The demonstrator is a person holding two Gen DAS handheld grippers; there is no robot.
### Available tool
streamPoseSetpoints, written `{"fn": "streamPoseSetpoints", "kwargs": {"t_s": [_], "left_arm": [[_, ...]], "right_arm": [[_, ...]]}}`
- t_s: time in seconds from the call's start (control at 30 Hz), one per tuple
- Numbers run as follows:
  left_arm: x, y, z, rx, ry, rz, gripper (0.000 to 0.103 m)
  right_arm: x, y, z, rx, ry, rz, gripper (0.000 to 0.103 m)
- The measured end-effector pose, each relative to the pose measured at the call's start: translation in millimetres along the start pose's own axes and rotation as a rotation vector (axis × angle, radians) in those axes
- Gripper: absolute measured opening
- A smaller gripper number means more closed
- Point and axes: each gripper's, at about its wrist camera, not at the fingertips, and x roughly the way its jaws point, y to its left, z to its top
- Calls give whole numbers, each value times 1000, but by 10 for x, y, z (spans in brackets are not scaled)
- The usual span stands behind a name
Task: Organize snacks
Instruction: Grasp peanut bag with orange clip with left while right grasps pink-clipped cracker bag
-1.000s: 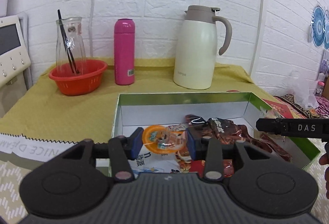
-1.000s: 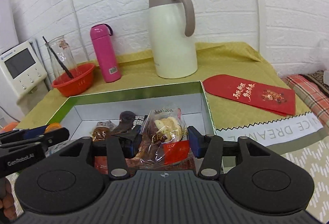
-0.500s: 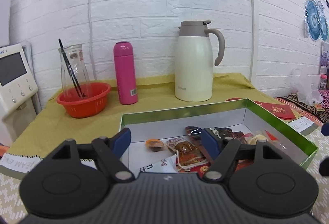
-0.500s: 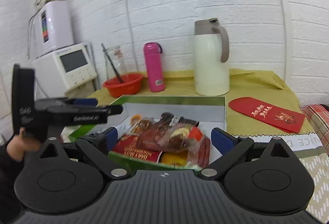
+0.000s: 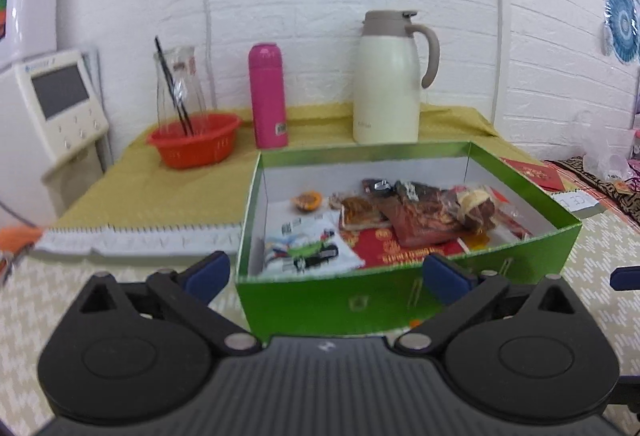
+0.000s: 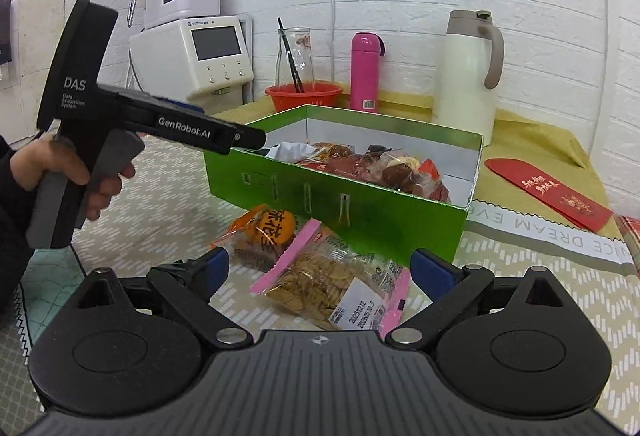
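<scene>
The green box (image 5: 400, 300) holds several snack packets: brown ones (image 5: 420, 212), a white one (image 5: 304, 248) and an orange jelly cup (image 5: 306, 200). My left gripper (image 5: 326, 272) hangs just in front of the box's near wall, its jaws opening with nothing between them. Seen from the right wrist, the left gripper (image 6: 240, 136) reaches toward the box's (image 6: 360, 212) left corner, held by a hand (image 6: 60, 172). My right gripper (image 6: 322, 270) is open over a clear pink-edged snack bag (image 6: 332, 284) on the mat, without touching it. An orange packet (image 6: 264, 232) lies beside that bag.
Behind the box stand a cream thermos jug (image 5: 386, 88), a pink bottle (image 5: 268, 96) and a red basket (image 5: 196, 144) holding a glass carafe. A red envelope (image 6: 548, 192) lies at the right. A white appliance (image 6: 192, 56) stands at the left.
Both grippers have let go of their snacks inside the box, widened their jaws and drawn back out of it. The right view has swung to the loose bags in front of the box.
</scene>
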Motion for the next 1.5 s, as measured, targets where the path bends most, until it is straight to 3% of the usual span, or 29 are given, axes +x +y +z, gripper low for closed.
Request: {"fn": "streamPoseSetpoints", "kwargs": {"t_s": [0.1, 0.37, 0.6, 0.77, 1.07, 1.27, 1.5], "left_arm": [[-4, 58, -76, -52, 52, -5, 102], [-18, 0, -183, -28, 79, 1, 102], [57, -86, -298, 23, 107, -96, 102], [17, -66, -308, 31, 83, -185, 102], [83, 20, -329, 22, 112, -177, 102], [42, 16, -323, 26, 101, -196, 102], [-61, -89, -287, 136, 56, -326, 102]], "right_arm": [[11, 43, -44, -10, 15, -22, 103], [-47, 2, -149, 21, 25, -27, 103], [30, -69, -163, -67, 54, -7, 103], [160, -142, -83, -158, 44, 47, 103], [405, -133, -69, -185, 95, 139, 103], [526, -90, -91, -209, 145, 101, 103], [551, -129, -64, -226, 156, 122, 103]]}}
